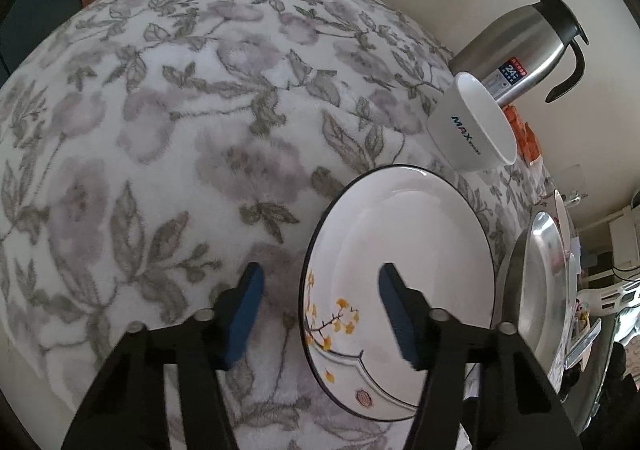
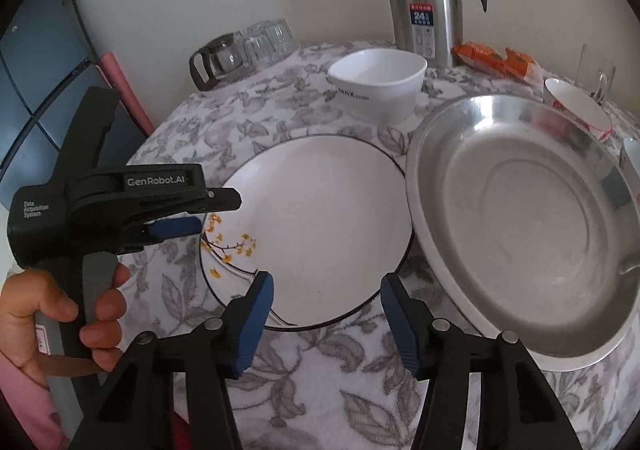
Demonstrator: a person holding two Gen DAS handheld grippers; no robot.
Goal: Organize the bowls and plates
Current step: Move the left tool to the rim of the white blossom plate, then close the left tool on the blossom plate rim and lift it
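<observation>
Approaching the painted plate [image 2: 320, 217] from two sides; both sets of tongs partly open, nothing between the pads of either.

Landmark: the painted plate, flat on the flowered tablecloth [image 1: 160, 129], blossom sprig on its near-left.

- Left gripper [image 1: 320, 306]: astride the plate's left rim. One pad sits over bare cloth just outside the rim, the other over the plate's inner face. Rim lies between the pads, not touched. In the right wrist view this tool comes in level from the left, held in a hand [image 2: 60, 314], blue pad at the rim by the sprig.
- Right gripper [image 2: 326, 314]: at the plate's near edge, both pads just above or at the rim. Contact cannot be told.
- Right of the plate: steel pan [image 2: 520, 217], tilted, its rim close against the plate's right edge.
- Behind the plate: white bowl [image 2: 378, 83], upright. Steel jug [image 2: 428, 1] further back.

Judgement on the step: a thin rim lying flat needs one pad slid under the edge, so tip the tongs low. Lift evenly from both sides and keep clear of the pan.
</observation>
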